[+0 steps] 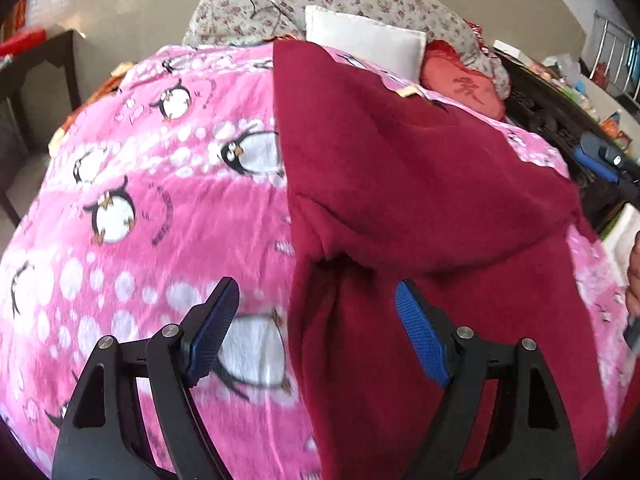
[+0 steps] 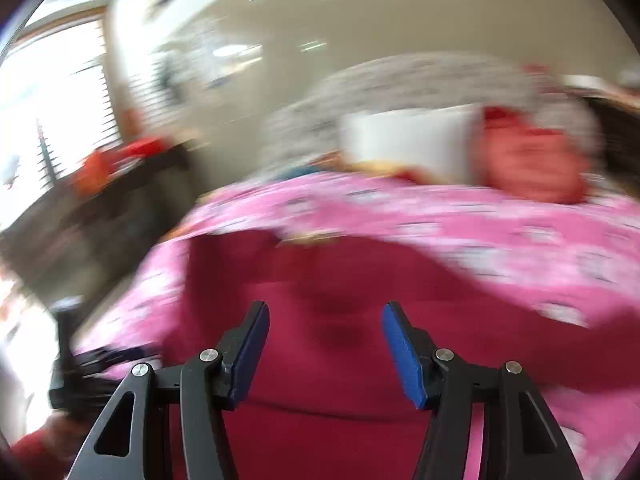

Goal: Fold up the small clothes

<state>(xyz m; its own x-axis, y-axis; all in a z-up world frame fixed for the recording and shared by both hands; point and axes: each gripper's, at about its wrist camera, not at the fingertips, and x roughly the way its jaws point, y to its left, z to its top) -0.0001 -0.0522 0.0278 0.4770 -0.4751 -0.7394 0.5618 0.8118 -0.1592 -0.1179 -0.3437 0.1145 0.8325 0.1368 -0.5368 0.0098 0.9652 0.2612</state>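
Motion blur smears the whole right-wrist view: the white pillow (image 2: 404, 140) and red cushion (image 2: 536, 160) lose their outlines. The dark red garment (image 1: 420, 184) runs off the left-wrist view's bottom edge.

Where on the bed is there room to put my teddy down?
The pink penguin blanket is bare left of the dark red garment, in front of the left gripper. It is crowded at the far end: a white pillow and a red cushion.
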